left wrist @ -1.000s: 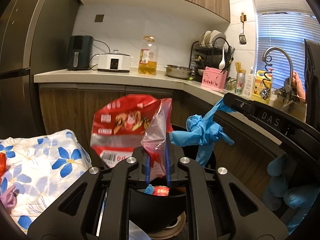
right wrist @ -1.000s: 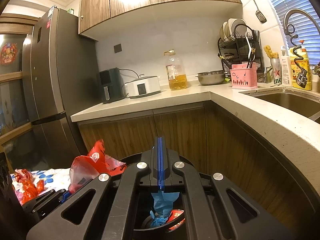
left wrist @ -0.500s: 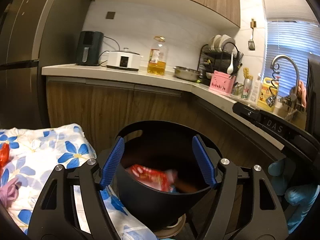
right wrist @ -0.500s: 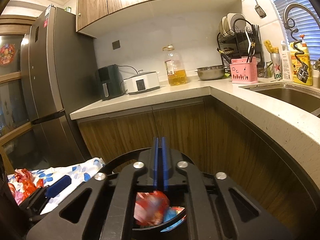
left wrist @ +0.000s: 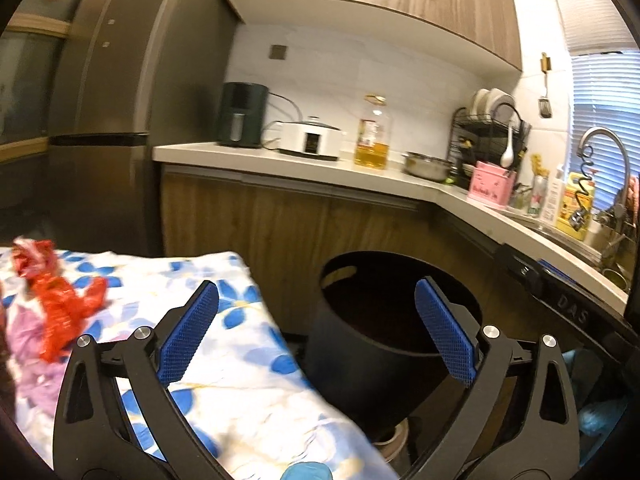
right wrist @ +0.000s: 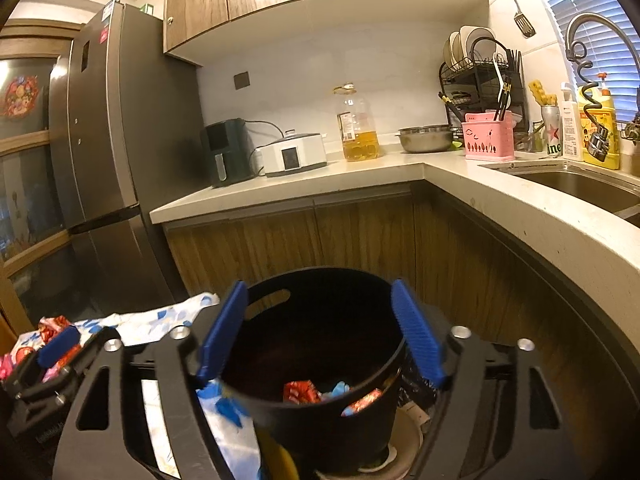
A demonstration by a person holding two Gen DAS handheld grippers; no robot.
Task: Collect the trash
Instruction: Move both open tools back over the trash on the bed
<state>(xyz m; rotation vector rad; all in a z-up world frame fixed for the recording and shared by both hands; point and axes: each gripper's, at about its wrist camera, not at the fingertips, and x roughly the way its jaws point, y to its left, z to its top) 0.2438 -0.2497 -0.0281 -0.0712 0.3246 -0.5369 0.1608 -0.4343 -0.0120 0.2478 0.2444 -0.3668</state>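
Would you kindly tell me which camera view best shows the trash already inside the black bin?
The right wrist view: it looks down into the black bin, showing red wrappers and blue scraps on the bottom. The left wrist view shows the bin from its side, its inside just dark.

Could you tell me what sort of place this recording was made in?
A home kitchen, most likely: a fridge stands beside a counter with a sink, a dish rack and an oil bottle.

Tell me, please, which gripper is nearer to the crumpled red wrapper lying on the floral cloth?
Left. The left gripper hangs open over the floral cloth, the red wrapper just beyond; the right gripper is opening above the black bin.
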